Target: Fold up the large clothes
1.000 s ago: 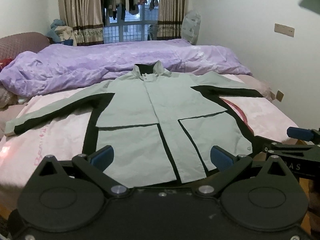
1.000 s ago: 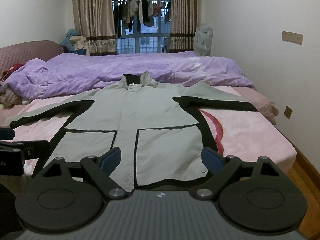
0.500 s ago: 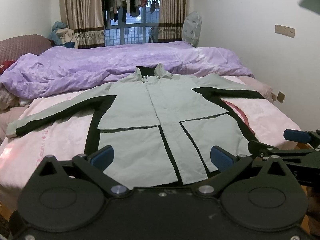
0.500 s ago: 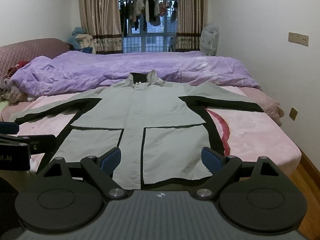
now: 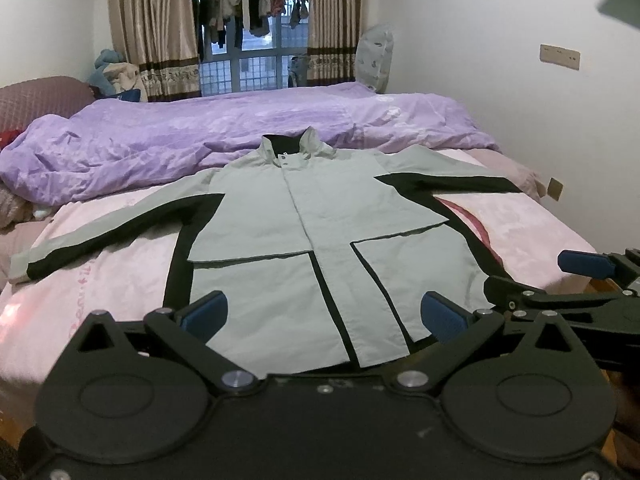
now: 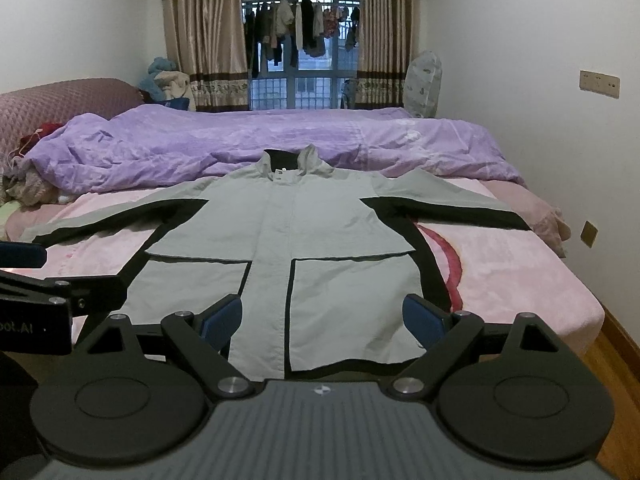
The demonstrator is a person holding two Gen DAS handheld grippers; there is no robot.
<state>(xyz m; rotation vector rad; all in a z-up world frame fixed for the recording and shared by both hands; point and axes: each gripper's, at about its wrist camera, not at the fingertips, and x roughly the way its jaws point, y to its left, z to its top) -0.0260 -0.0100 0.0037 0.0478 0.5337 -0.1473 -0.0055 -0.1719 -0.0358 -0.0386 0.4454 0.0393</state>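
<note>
A pale grey-green jacket (image 5: 320, 240) with black side panels and black undersleeves lies face up and flat on a pink bedsheet (image 5: 520, 232), front closed, collar (image 5: 292, 146) standing toward the far side, hem at the near bed edge. Both sleeves are spread outward: one cuff (image 5: 20, 266) reaches the sheet's left margin, the other sleeve (image 6: 460, 204) runs toward the wall side. Two large patch pockets with black edging sit on the lower front; the fabric shows only slight creasing. The left gripper (image 5: 324, 316) hovers just short of the hem with its blue pads (image 5: 204, 314) wide apart and nothing between them. The right gripper (image 6: 322, 318) is likewise spread wide and empty, blue pads (image 6: 424, 318) apart, in front of the hem. Compared with half a second earlier, both views have shifted only slightly and the jacket lies as it did; jaw spacing is unchanged. Each gripper appears at the edge of the other's view. Beyond the collar a crumpled purple duvet (image 6: 260, 144) lies touching or just beside it; which cannot be told. Behind are curtains (image 6: 204, 36), a window with hanging laundry (image 6: 300, 32), a padded headboard (image 6: 52, 100) at left and a wall socket plate (image 6: 599, 84) at right.
</note>
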